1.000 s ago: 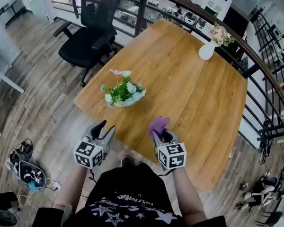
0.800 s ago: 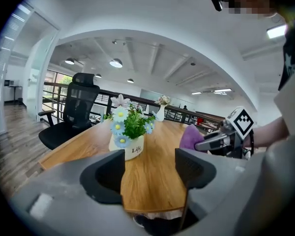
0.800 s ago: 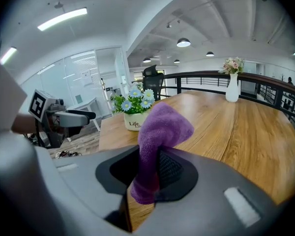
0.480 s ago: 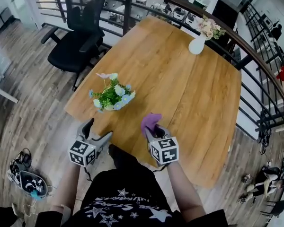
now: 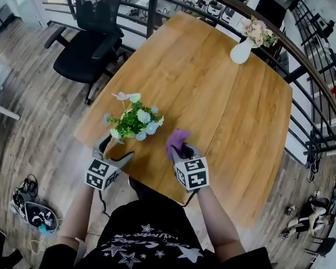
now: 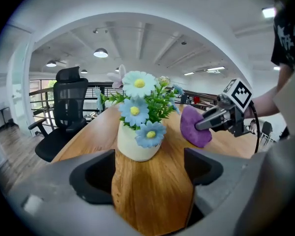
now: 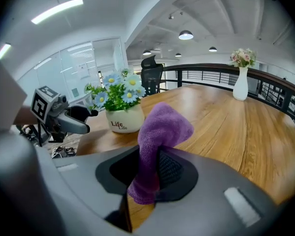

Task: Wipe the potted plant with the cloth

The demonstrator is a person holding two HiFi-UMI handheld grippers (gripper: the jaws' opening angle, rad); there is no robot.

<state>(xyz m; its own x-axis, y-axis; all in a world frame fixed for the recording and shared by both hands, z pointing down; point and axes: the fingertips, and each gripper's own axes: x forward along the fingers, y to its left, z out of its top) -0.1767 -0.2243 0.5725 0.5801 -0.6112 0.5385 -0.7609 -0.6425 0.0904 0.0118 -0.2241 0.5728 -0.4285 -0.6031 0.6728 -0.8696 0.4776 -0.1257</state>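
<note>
The potted plant (image 5: 134, 122) stands near the table's left front corner; it is a white pot (image 6: 137, 142) with blue and white daisies. My left gripper (image 5: 115, 150) sits just in front of the pot. Its jaws have just been opening and now stand wide, with nothing between them. In the left gripper view the left gripper (image 6: 148, 167) frames bare wood, with the pot a little ahead. To the right of the plant, my right gripper (image 5: 182, 151) is shut on a purple cloth (image 5: 177, 140). The cloth (image 7: 160, 132) sticks up from the jaws, apart from the pot (image 7: 124, 120).
A white vase of pink flowers (image 5: 242, 50) stands at the table's far right edge. A black office chair (image 5: 87, 46) is at the far left beside a railing (image 5: 302, 60). The table's front edge (image 5: 151, 181) runs under both grippers. Shoes and a bag (image 5: 31, 210) lie on the floor.
Both grippers have moved forward and down towards the plant. The left gripper's jaws have spread wider and now sit close to the pot. The cloth is still in the right gripper.
</note>
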